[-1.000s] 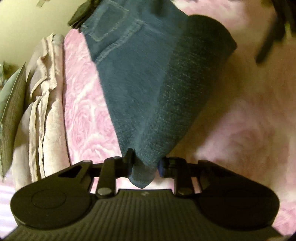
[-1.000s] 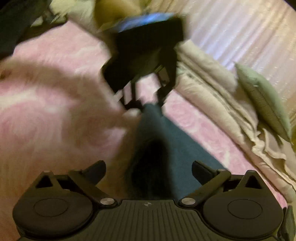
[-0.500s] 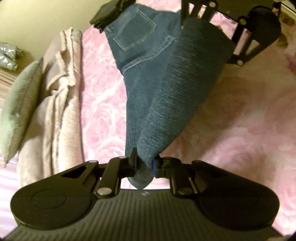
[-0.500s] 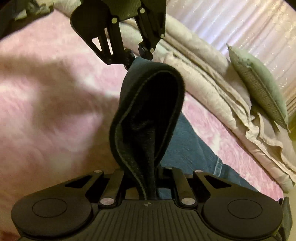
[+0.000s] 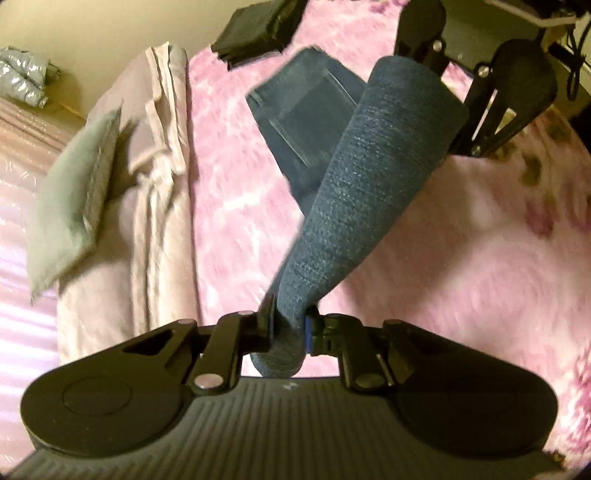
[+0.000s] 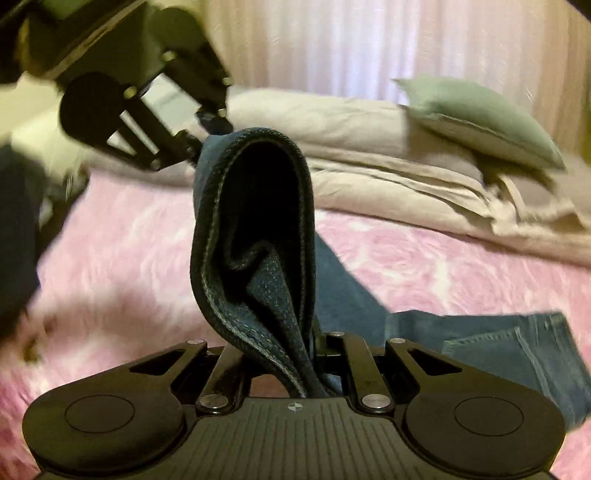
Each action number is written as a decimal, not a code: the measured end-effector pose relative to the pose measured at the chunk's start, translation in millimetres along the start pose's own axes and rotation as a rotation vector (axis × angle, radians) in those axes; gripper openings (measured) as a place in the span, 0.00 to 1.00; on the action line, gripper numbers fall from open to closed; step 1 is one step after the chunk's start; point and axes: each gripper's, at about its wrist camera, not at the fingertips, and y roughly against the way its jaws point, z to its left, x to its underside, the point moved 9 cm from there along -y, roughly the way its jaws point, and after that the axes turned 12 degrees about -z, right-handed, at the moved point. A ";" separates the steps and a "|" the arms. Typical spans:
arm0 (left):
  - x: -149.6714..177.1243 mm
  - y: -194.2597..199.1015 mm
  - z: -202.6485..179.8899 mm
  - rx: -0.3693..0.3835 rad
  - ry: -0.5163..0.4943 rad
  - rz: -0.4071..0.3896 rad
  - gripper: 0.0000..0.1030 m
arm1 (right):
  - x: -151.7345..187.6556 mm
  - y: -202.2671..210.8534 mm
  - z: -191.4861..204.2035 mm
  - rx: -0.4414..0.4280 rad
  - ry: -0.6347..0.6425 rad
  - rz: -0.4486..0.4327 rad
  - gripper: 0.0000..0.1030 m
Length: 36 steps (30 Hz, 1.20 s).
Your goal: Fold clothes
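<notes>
A pink blanket (image 5: pixel 236 192) with a pale rose pattern covers the bed. Along its far side lies a heap of beige bedding (image 5: pixel 159 206), folded in several layers, and a grey-green pillow (image 5: pixel 70 206) leans on that heap. In the left wrist view a dark folded garment (image 5: pixel 258 26) sits on the blanket beyond the jeans, and a silvery puffy thing (image 5: pixel 22 79) lies on the floor at the upper left edge; what it is cannot be told. The right wrist view shows a striped pale curtain (image 6: pixel 332 40) behind the bedding.

The jeans (image 5: pixel 354 206) hang between the 2 grippers, lifted off the blanket at the leg end. The upper part, with a back pocket showing, trails down onto the pink blanket near the dark garment. The raised denim fills the middle of both views and hides the blanket behind it.

The left gripper (image 5: pixel 290 325) has its jaws narrow and pressed on a bunched corner of the jeans; a blue pad shows on the right-hand finger against the cloth. The right gripper (image 6: pixel 314 354) is likewise pinched nearly closed on a fold of the jeans, whose stitched hem loops up in front of its camera. Each gripper appears in the other's view, at the far end of the held cloth: the right gripper at the top right of the left view, the left gripper at the upper left of the right view, blurred.

No brand, label or writing can be read on anything.
</notes>
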 end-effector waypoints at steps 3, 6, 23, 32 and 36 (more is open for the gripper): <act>-51.2 -23.7 38.6 0.002 -0.018 0.007 0.12 | -13.2 11.1 -52.4 -0.019 -0.124 -0.033 0.10; -99.7 -63.4 69.6 0.023 -0.039 0.015 0.13 | -9.7 14.3 -114.7 -0.029 -0.242 -0.053 0.10; -251.3 -356.0 111.5 0.220 0.181 0.004 0.49 | 123.2 25.3 -346.7 0.101 -1.058 0.005 0.25; -220.0 -391.0 116.8 0.298 0.535 0.021 0.50 | 137.2 69.9 -385.9 0.251 -1.244 -0.159 0.45; -212.4 -411.8 109.6 0.344 0.655 0.030 0.21 | 149.8 73.3 -407.0 0.286 -1.326 -0.167 0.38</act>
